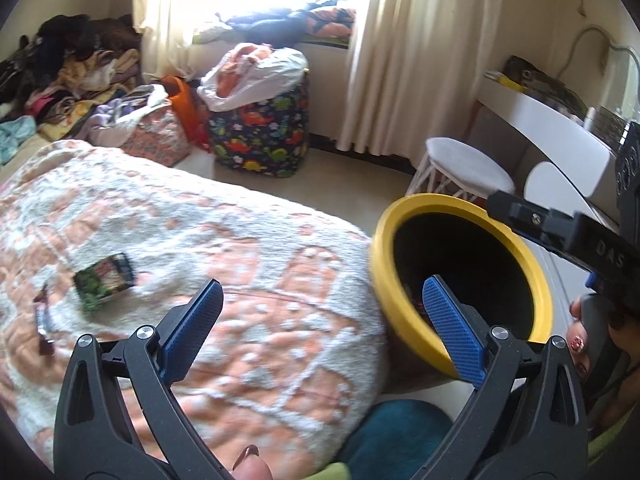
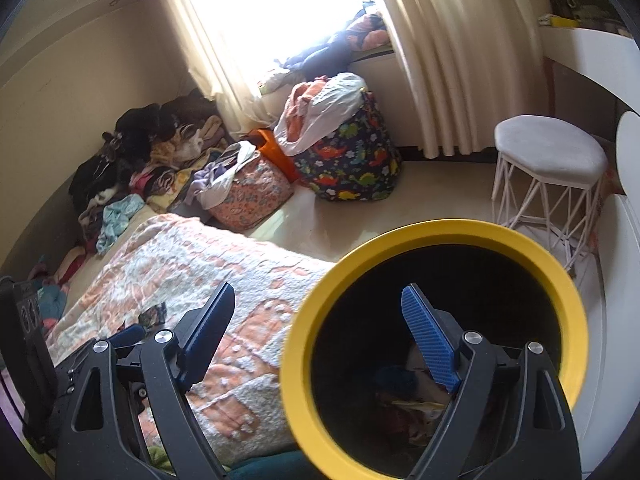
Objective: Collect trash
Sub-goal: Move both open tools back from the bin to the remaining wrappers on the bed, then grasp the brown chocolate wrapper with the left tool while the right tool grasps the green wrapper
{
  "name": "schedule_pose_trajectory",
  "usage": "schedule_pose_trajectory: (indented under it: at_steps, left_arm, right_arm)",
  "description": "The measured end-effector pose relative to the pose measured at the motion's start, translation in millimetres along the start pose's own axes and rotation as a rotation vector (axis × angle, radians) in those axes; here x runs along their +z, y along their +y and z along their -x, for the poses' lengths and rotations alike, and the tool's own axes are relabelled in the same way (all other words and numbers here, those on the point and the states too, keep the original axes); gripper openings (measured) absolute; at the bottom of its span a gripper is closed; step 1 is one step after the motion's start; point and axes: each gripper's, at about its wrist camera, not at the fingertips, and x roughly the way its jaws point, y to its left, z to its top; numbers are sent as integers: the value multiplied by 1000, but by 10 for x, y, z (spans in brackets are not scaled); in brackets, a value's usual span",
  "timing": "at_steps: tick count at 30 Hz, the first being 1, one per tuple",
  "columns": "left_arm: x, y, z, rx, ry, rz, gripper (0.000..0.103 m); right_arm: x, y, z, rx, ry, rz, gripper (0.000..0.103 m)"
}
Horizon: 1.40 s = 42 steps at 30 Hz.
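A bin with a yellow rim and black inside stands beside the bed; wrappers lie at its bottom. On the peach-and-white blanket lie a green printed wrapper and a dark red wrapper. My left gripper is open and empty, its right finger over the bin's rim. My right gripper is open and empty, with its right finger over the bin's mouth and its left finger over the blanket. The right gripper also shows at the right of the left wrist view.
A dinosaur-print bag topped with a white plastic bag stands by the curtain. A pink floral bag and a clothes pile lie at the bed's far end. A white stool and a white desk stand right. A teal rug lies below.
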Motion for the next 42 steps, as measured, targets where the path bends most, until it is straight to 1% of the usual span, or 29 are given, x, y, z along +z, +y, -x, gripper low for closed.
schedule_pose_trajectory:
  at_steps: [5,11,16,20,23,26,30,32,34,35,37,38,39,42]
  left_arm:
    - [-51,299,81,53,-10,45,92]
    - [-120,749,164,132,-15,130,92]
    - [-169,1118,254,198,-26,184,92]
    - [-220,1386,309,239,-29,235,92]
    - [-260,1560,342,265,-31,270,92]
    - [-291,1703,347,280,-27,302,92]
    - [-368,1919,317,318,3,358,92]
    - [-415,2018,296,320,16,386,88]
    - [-462,2113,268,316,29,415,81]
    - [-480,2145,257,315,32,425,79]
    - [-520,2201,232,303,40,447,70]
    - [-541,2228,217,297,45,459,68]
    - [-560,2247,207,294,47,464,64]
    - [-612,2303,173,290,52,476,58]
  right_arm:
    - [-44,276,-104,43,31,44,83]
    - [-62,580,-231,108,65,66,83]
    - [-83,835,-395,154,97,77,83]
    - [-100,1034,-539,171,118,98,83]
    - [-111,1153,-663,203,142,91,83]
    - [-119,1298,-809,225,168,96,83]
    - [-133,1510,-1008,249,208,121,83]
    - [-162,1641,-1120,258,228,142,80]
    - [-211,1769,-1235,259,258,171,74]
    - [-240,1820,-1292,259,269,185,73]
    - [-305,1937,-1416,254,296,218,66]
    - [-336,1982,-1472,254,306,229,64]
    - [-365,2011,-1517,254,314,237,61]
    - [-451,2141,-1698,250,346,248,56]
